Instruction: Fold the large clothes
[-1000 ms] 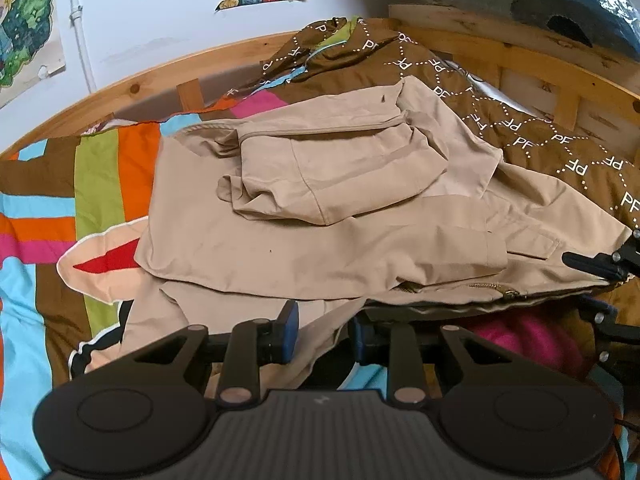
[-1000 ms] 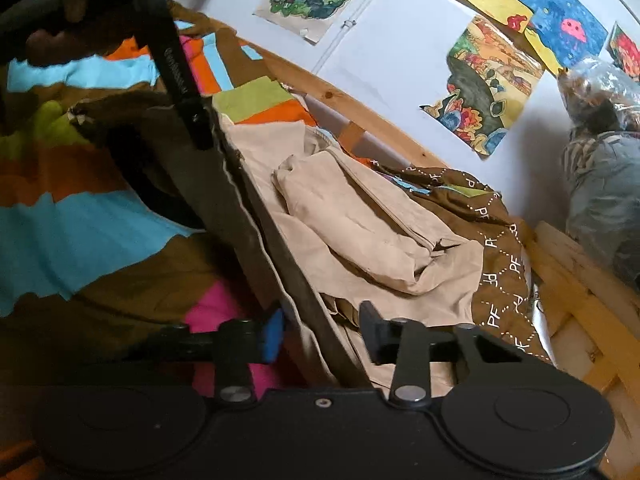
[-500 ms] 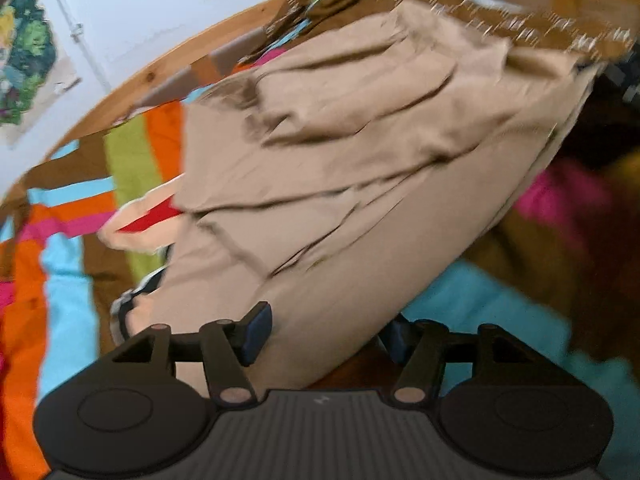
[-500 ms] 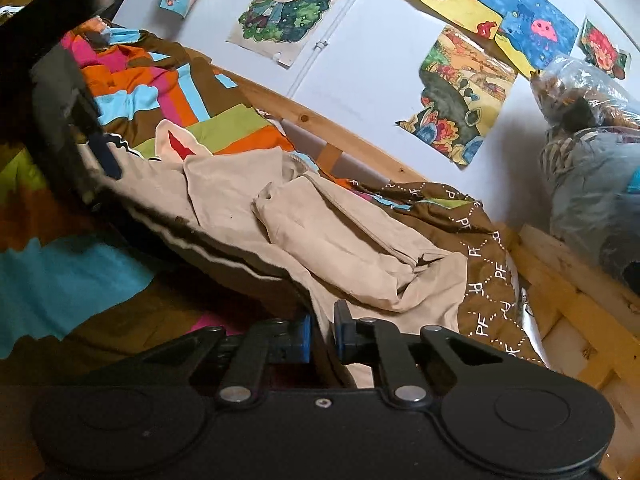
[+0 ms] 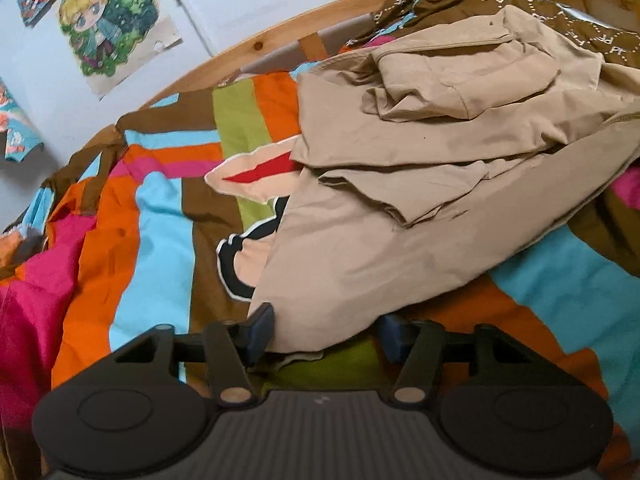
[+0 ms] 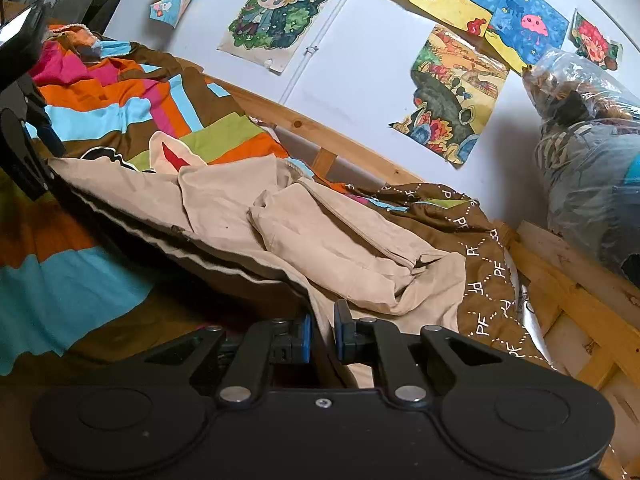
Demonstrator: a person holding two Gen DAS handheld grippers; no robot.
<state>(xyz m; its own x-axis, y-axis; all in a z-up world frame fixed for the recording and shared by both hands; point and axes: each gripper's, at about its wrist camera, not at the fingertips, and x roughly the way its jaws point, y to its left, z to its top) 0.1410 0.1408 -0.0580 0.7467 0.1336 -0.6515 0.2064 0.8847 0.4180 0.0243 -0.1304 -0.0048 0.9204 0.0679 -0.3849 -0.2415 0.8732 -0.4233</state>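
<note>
Your right tongs (image 6: 322, 338) pinch the jacket (image 6: 320, 240) hem, tilted slightly down over the bed (image 6: 100, 112). Your left tongs (image 5: 326, 334), just closing partway, stand half-wide around its near corner, angled down.

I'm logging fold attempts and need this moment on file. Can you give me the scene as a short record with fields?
garment: beige jacket, crumpled, partly folded over itself
surface: striped bedspread
left gripper: jaws apart, just closing; hem corner lies between them, not pinched
right gripper: shut on the jacket's edge
fold: not finished
</note>
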